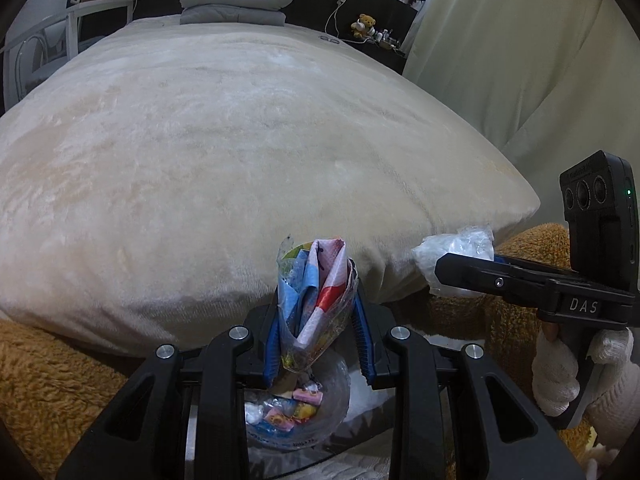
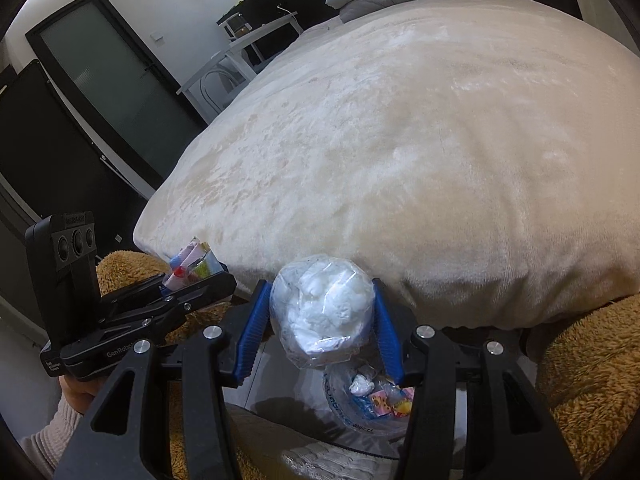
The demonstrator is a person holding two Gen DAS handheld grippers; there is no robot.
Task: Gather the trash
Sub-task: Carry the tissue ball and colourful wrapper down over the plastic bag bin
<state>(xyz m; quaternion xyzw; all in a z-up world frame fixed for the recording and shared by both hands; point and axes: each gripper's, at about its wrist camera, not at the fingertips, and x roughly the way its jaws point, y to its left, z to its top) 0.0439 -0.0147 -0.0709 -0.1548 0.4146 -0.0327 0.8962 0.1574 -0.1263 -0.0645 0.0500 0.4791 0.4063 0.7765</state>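
- In my left gripper (image 1: pixel 316 308) I have a crumpled colourful wrapper (image 1: pixel 316 300), clamped tight between the blue pads (image 1: pixel 362 344); its top sticks up past the fingertips against the foot of the bed.
- My right gripper (image 2: pixel 322 316) is closed on a clear bag of white tissue (image 2: pixel 322 308), a rounded bundle that fills the gap between both pads.
- Directly below both loads I see a bin lined with clear plastic (image 2: pixel 360 412); inside lie more bright wrappers and a white tissue wad (image 2: pixel 362 384).
- From the left camera, the right gripper shows at the right edge, its bundle just beside the corner of the bed, and a white-gloved hand (image 1: pixel 560 368) grips its handle.
- From the right camera, the left gripper sits at lower left with its wrapper poking out; a hand in a pale sleeve holds it.
- The two grippers are near each other, side by side, apart.
- Behind them a cream plush blanket (image 1: pixel 240 152) covers the bed, with folded grey bedding (image 1: pixel 236 2) at the far end.
- A brown fuzzy fabric (image 2: pixel 592 380) lies on either side of the bin.
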